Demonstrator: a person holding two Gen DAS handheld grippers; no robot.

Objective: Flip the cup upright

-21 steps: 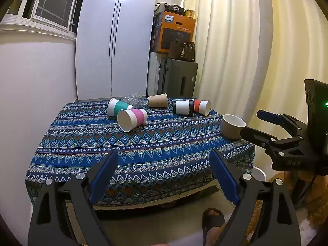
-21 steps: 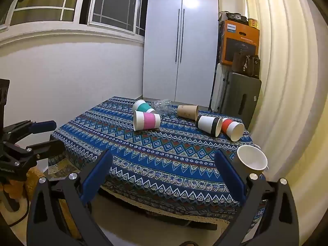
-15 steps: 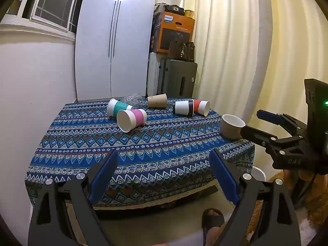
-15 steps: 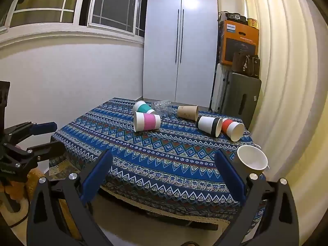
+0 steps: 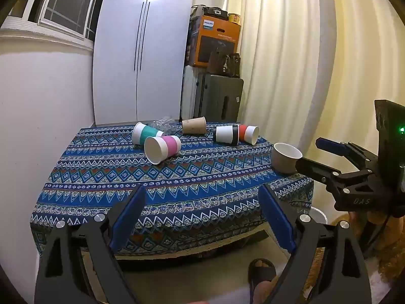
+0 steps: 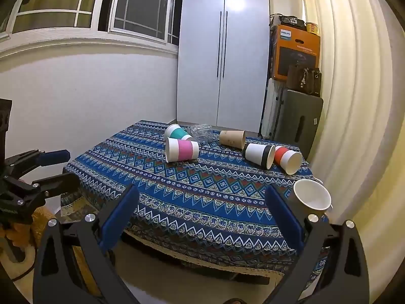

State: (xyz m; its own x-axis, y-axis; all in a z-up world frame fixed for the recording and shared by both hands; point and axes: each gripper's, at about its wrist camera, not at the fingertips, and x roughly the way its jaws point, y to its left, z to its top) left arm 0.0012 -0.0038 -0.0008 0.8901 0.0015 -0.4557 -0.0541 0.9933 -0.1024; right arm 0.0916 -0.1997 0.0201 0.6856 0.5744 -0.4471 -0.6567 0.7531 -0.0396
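Cups lie toppled on the surface (image 6: 202, 192): teal cup (image 5: 145, 133), pink cup (image 5: 162, 148), brown cup (image 5: 194, 125), black cup (image 5: 226, 134), red cup (image 5: 249, 133), long axes level. Only the tan cup (image 5: 285, 157) stands upright at the right edge, mouth up, its inside bare white. Both grippers' fingers (image 5: 127, 216) (image 6: 119, 212) are spread wide, short of the patterned cloth. Curtains (image 5: 291, 58) hang behind.

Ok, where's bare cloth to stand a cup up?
The near half of the table is free, from the pink cup forward to the edge, left of the brown cup. The far end is crowded with toppled cups.
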